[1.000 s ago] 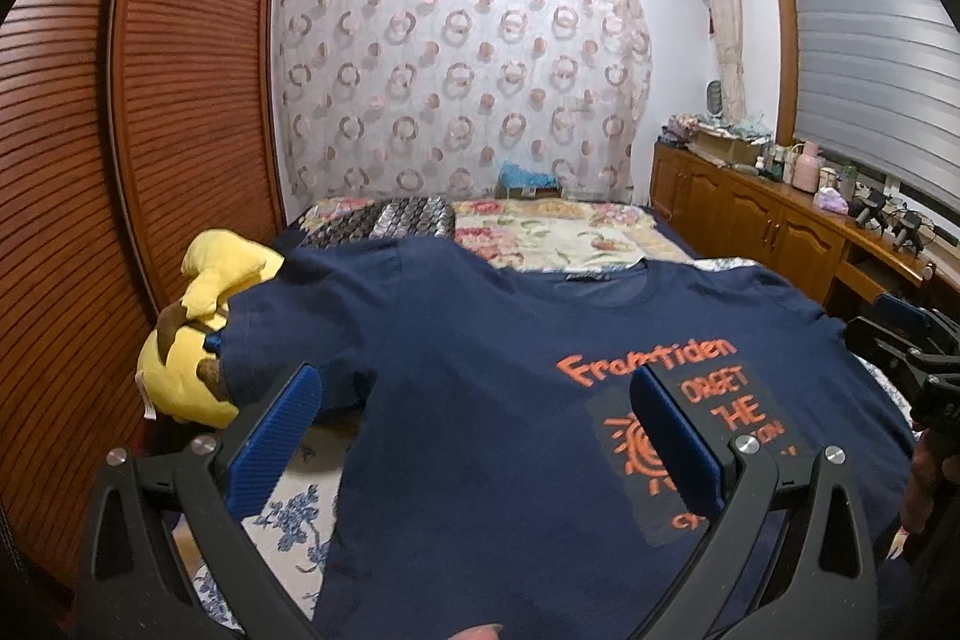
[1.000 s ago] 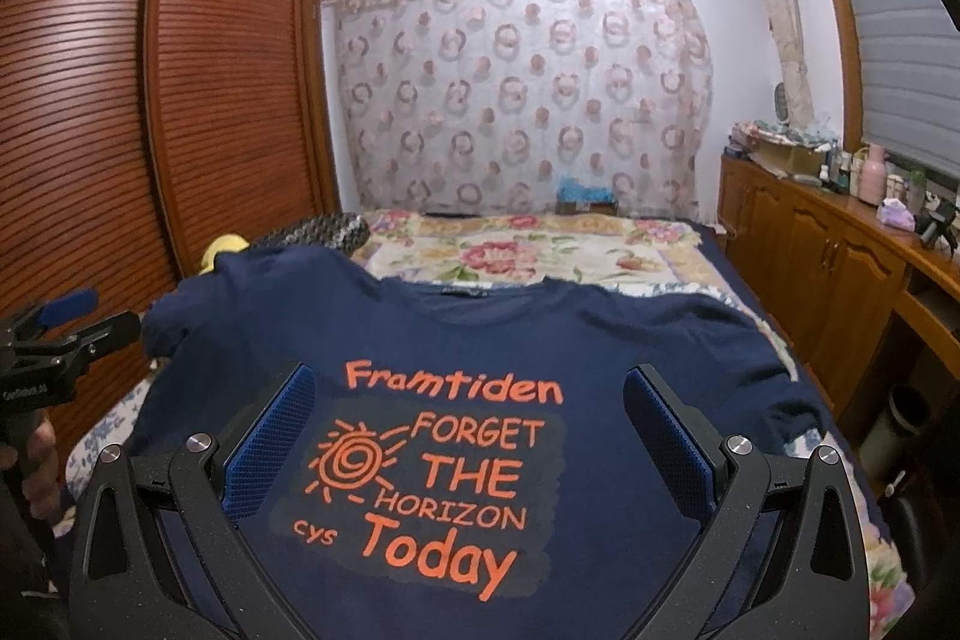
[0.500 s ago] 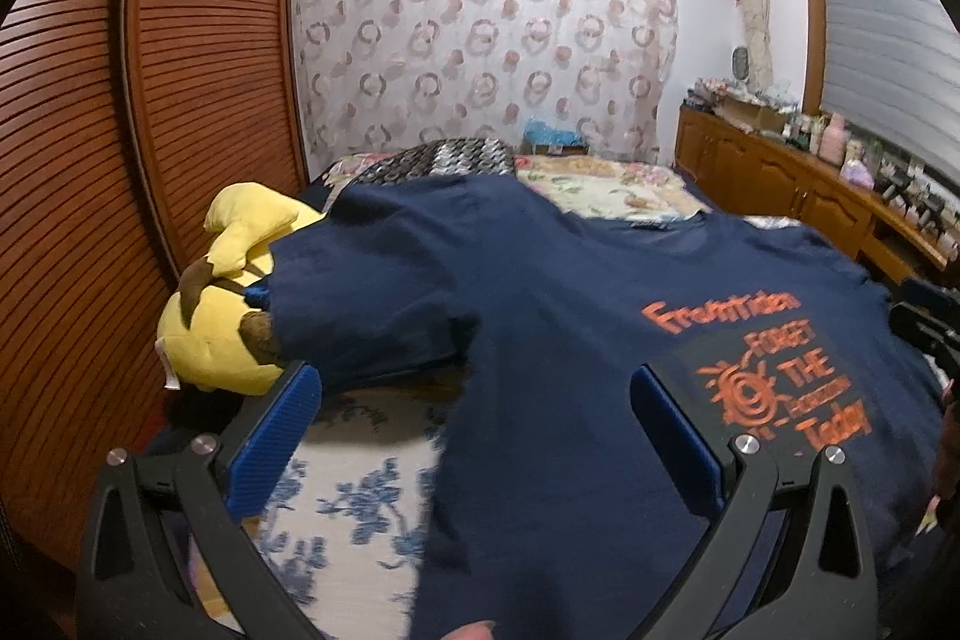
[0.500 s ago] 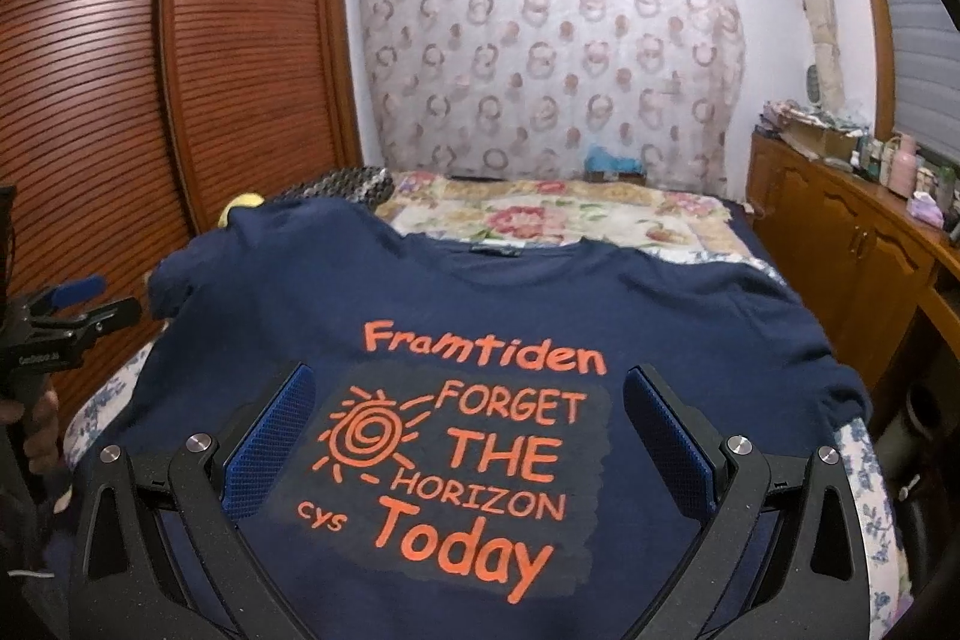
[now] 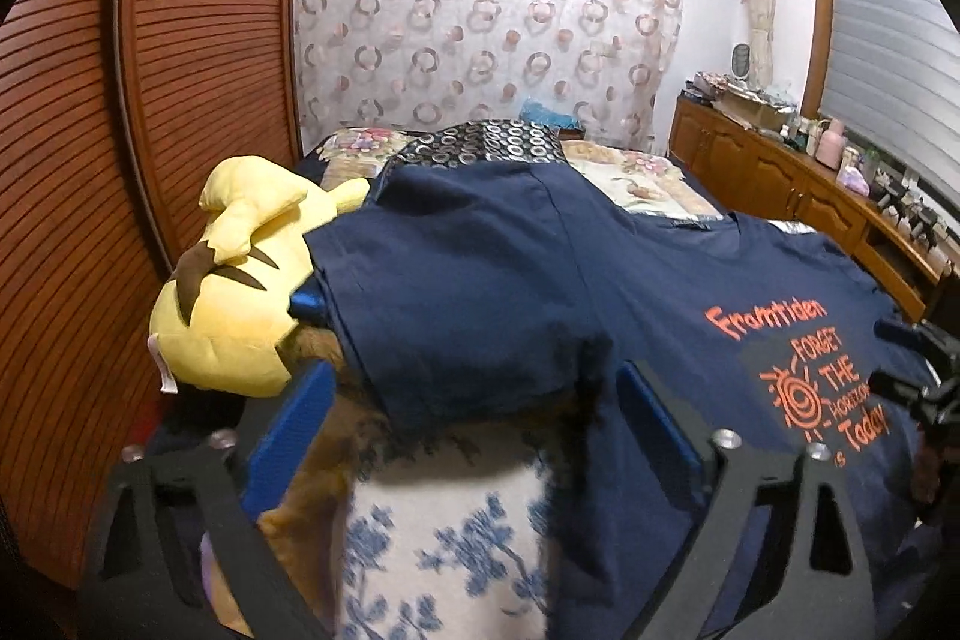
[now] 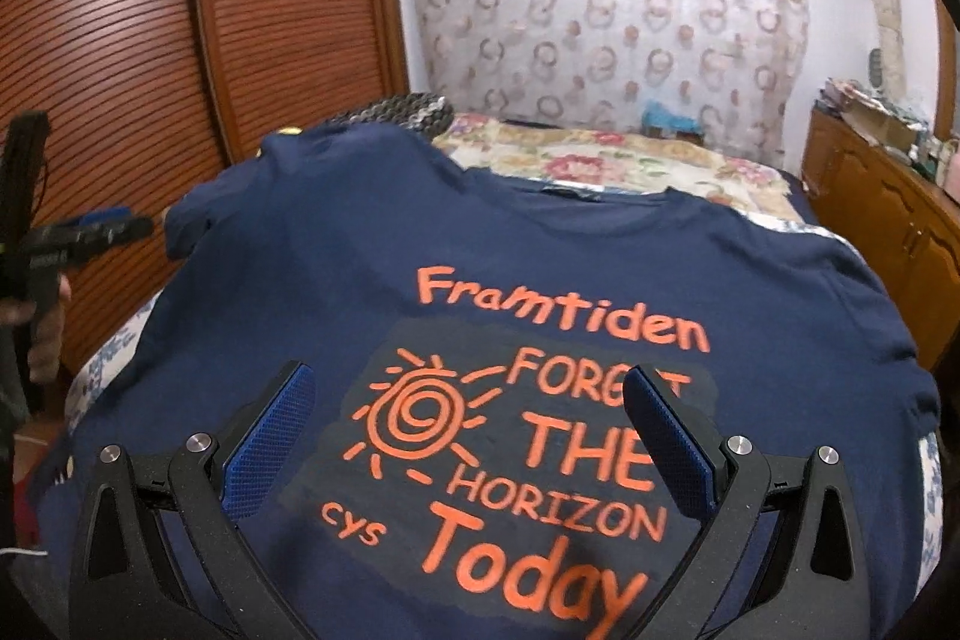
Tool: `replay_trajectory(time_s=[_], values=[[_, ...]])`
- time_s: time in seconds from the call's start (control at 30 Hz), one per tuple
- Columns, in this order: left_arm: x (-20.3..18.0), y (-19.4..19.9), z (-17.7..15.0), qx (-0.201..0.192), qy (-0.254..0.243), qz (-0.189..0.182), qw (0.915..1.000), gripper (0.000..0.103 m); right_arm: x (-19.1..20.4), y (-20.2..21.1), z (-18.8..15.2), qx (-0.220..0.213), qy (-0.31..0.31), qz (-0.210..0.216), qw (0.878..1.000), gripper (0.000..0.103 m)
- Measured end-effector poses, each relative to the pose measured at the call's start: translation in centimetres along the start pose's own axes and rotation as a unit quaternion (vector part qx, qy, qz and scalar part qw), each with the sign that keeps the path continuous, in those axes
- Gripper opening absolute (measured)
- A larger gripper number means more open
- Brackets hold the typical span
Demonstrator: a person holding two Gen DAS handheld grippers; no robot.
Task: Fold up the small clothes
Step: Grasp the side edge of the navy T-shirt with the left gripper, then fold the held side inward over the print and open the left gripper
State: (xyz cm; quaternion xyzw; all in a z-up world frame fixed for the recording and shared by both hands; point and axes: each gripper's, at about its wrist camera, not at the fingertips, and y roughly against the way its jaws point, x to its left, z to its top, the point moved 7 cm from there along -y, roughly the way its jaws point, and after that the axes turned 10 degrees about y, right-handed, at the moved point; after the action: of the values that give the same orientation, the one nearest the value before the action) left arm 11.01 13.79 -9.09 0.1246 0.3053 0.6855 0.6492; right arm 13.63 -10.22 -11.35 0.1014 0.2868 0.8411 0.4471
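Light: even, dim indoor, warm cast on my views | Blur: bedspread smeared low in my left view (motion) | Shadow: dark under T-shirt hem | Edges: fisheye bend, black corners

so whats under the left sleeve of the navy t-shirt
The sleeve drapes over part of a yellow plush toy; the blue-flowered bedcover shows below it. The rest of the toy is hidden.

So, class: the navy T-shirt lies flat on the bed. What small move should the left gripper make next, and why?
Probably ease the left gripper, whose jaws have just been closing with nothing between them, forward onto the sleeve draped against the yellow plush toy, ready to fold it inward.
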Motion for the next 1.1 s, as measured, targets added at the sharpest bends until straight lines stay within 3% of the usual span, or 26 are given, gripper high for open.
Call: replay_trajectory(time_s=[0.03,0.17,0.3,0.43,0.5,0.8,0.97,1.0,1.1], values=[[0.3,-0.3,0.3,0.005,0.001,0.002,1.0000,0.074,0.2,-0.3,0.1,0.002,0.004,0.003,1.000,0.103],[1.5,-1.7,2.3,0.015,0.010,0.003,0.9998,0.072,0.9,-1.0,0.6,0.008,0.019,0.012,1.000,0.103],[3.1,-3.4,3.8,0.034,0.022,0.012,0.9991,0.058,1.5,-1.4,1.0,0.009,0.027,0.021,0.999,0.103],[4.5,-5.6,4.3,0.064,0.040,0.013,0.9971,0.053,2.0,-1.6,1.0,0.010,0.029,0.028,0.999,0.103],[5.4,-6.8,4.5,0.081,0.059,0.009,0.9949,0.042,2.1,-1.7,1.0,0.011,0.031,0.030,0.999,0.103],[6.3,-9.5,4.6,0.133,0.070,0.021,0.9885,0.040,2.1,-2.1,0.7,0.019,0.029,0.035,0.999,0.103],[7.3,-9.8,4.7,0.138,0.086,0.016,0.9865,0.019,2.1,-2.0,0.6,0.019,0.026,0.036,0.999,0.103],[7.3,-9.5,4.8,0.135,0.086,0.011,0.9871,0.009,2.1,-1.9,0.6,0.019,0.025,0.036,0.999,0.103],[6.6,-8.9,5.1,0.129,0.069,0.007,0.9892,0.003,1.9,-1.8,0.4,0.018,0.022,0.036,0.999,0.103]])
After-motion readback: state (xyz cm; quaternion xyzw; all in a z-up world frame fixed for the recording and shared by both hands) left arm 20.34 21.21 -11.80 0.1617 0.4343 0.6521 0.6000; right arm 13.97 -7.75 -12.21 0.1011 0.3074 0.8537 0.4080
